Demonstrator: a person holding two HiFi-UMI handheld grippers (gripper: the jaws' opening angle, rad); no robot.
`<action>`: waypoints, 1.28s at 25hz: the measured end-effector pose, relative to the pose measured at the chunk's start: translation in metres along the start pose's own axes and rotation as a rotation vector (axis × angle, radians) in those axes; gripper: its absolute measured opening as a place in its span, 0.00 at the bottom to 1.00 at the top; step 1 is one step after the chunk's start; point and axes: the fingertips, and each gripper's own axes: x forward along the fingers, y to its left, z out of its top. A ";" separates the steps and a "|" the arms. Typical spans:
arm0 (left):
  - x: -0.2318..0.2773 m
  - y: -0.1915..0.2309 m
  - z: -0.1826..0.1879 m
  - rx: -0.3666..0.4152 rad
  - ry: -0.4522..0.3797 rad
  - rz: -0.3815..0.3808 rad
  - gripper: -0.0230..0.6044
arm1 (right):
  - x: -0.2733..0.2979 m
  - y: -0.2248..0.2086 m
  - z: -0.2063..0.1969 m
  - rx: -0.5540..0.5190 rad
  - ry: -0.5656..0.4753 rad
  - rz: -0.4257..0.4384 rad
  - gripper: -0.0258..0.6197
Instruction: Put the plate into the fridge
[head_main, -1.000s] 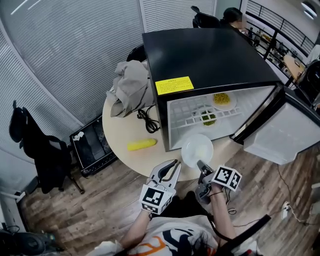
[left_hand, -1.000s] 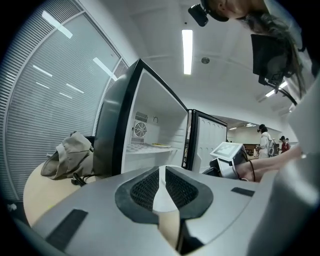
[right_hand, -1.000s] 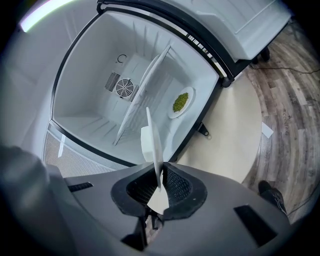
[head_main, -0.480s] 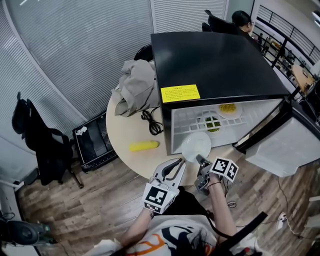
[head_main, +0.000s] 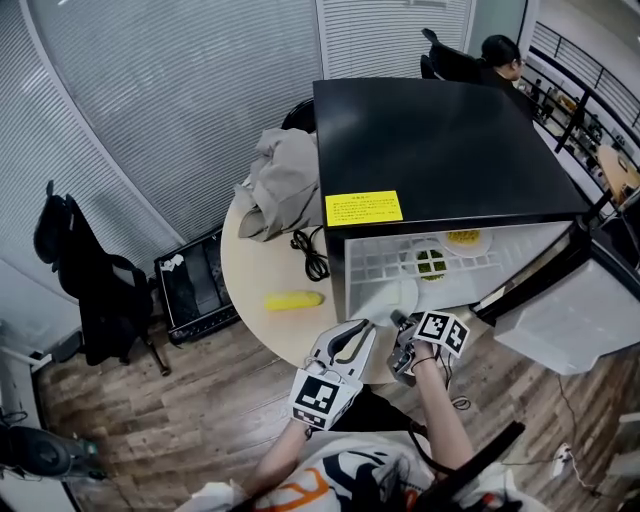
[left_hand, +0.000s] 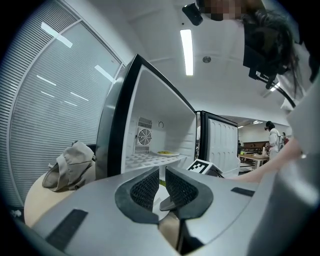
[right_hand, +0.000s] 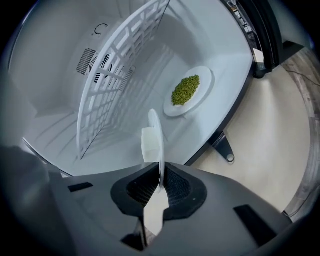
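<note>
My right gripper (head_main: 399, 323) (right_hand: 160, 183) is shut on the rim of an empty white plate (head_main: 387, 297). In the right gripper view that plate (right_hand: 156, 131) shows edge-on, reaching into the open black fridge (head_main: 440, 140) under its white wire shelf (right_hand: 117, 75). A plate of green food (right_hand: 187, 90) (head_main: 431, 262) sits on the fridge floor beyond it. A plate of yellow food (head_main: 463, 237) lies on the shelf. My left gripper (head_main: 362, 326) (left_hand: 162, 181) hangs to the left of the plate, jaws together and holding nothing.
The fridge door (head_main: 565, 300) stands open at the right. On the round table (head_main: 250, 270) lie a yellow corn cob (head_main: 294, 300), a black cable (head_main: 312, 255) and a heap of grey cloth (head_main: 283, 180). A chair with a dark bag (head_main: 90, 280) stands at the left.
The right gripper has carried the plate forward from the table's edge into the fridge opening. The left gripper has followed a little, still empty.
</note>
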 end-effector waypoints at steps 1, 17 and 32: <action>0.001 0.000 0.000 0.000 0.000 0.004 0.11 | 0.002 -0.001 0.002 -0.008 0.002 -0.007 0.09; 0.002 0.006 -0.004 0.013 0.028 0.040 0.11 | 0.042 0.007 0.035 -0.175 -0.002 -0.063 0.10; 0.004 0.009 0.000 0.023 0.032 0.027 0.11 | 0.050 0.005 0.051 -0.383 -0.042 -0.190 0.30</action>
